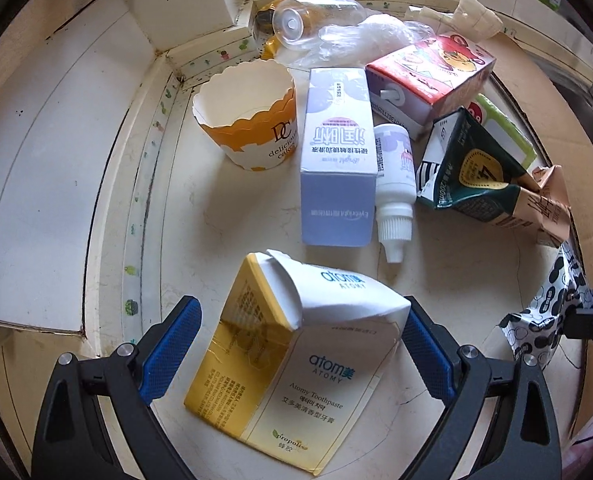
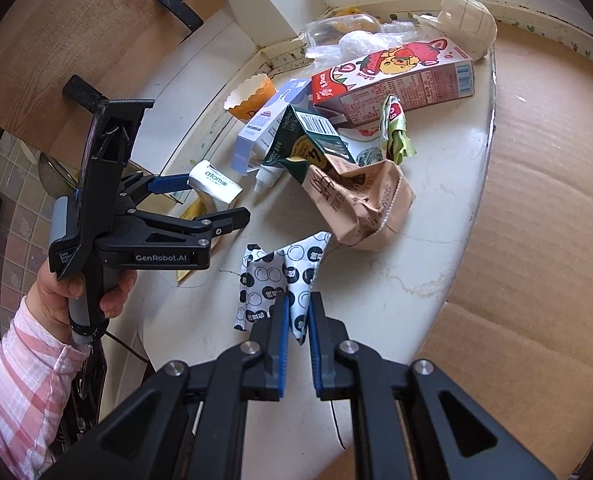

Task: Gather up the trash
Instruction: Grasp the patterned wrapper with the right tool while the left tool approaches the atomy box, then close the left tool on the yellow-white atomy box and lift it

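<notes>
Both grippers hang over a pale worktop (image 1: 256, 216) littered with trash. Left gripper (image 1: 302, 332) stands wide, its blue pads on either side of the crumpled yellow-and-white toothpaste box (image 1: 292, 364); the right pad sits just at the box's edge, the left pad a little apart, so nothing is clamped. Right gripper (image 2: 298, 320) is pinched narrow on a folded black-and-white spotted wrapper (image 2: 282, 280), which spreads out ahead of the fingertips onto the worktop.

A sheet of brown cardboard (image 2: 536, 220) covers the worktop's right side. Beyond the toothpaste box lie, from large to small: a strawberry-printed carton (image 2: 396, 80), a crushed brown paper bag (image 2: 360, 204), a dark green drink carton (image 1: 468, 168), a lilac box (image 1: 338, 160) lying flat, an orange-and-white paper cup (image 1: 252, 116) standing upright, a clear plastic bottle (image 1: 316, 20) on its side, and a small white dropper bottle (image 1: 394, 184) just beside the lilac box. A hand (image 2: 68, 292) in a pink checked sleeve (image 2: 20, 384) holds the left gripper's handle.
</notes>
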`<state>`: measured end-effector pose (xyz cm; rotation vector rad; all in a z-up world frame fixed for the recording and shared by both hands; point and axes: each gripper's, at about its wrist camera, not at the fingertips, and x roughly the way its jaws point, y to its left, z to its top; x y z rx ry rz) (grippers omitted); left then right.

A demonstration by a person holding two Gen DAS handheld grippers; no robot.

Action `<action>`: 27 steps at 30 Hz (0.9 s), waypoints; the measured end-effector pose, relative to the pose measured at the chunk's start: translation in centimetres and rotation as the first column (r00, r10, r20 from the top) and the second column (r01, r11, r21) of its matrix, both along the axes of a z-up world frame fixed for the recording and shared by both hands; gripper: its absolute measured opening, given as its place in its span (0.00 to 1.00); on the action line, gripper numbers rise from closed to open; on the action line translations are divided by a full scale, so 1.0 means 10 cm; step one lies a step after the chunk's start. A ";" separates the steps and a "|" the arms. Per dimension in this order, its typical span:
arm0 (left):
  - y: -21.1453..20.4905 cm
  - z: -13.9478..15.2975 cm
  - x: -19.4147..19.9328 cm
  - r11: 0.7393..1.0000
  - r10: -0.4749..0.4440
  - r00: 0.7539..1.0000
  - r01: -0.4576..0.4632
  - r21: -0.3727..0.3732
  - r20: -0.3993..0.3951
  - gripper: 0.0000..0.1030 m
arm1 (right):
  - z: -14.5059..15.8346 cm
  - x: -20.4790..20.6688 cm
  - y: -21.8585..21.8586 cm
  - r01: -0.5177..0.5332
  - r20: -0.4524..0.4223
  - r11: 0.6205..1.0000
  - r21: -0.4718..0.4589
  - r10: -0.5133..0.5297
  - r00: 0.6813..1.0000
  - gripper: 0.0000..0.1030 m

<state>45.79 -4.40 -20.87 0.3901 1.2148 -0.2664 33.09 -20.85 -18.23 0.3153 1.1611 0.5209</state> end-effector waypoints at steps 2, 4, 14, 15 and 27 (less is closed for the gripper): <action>0.00 0.02 -0.08 1.000 0.006 1.000 -0.006 -0.008 -0.002 0.94 | -0.01 0.00 0.00 -0.001 0.000 1.000 0.001 0.001 1.000 0.09; 0.02 0.01 -0.12 0.999 0.015 1.000 -0.015 -0.028 -0.011 0.88 | -0.01 -0.01 0.00 0.000 0.000 1.000 0.002 0.000 1.000 0.09; 0.06 0.20 -0.38 0.996 0.063 0.997 -0.060 -0.059 0.036 0.30 | 0.10 -0.13 -0.01 -0.006 0.025 1.000 0.002 0.006 1.000 0.09; 0.05 0.24 -0.41 0.997 0.061 0.997 -0.058 -0.060 0.045 0.27 | 0.11 -0.15 -0.01 -0.006 0.028 1.000 0.004 0.006 1.000 0.09; 0.10 0.74 -0.80 0.982 0.100 0.986 -0.077 -0.175 0.131 0.14 | 0.22 -0.41 0.11 -0.027 0.049 1.000 -0.006 0.027 0.998 0.09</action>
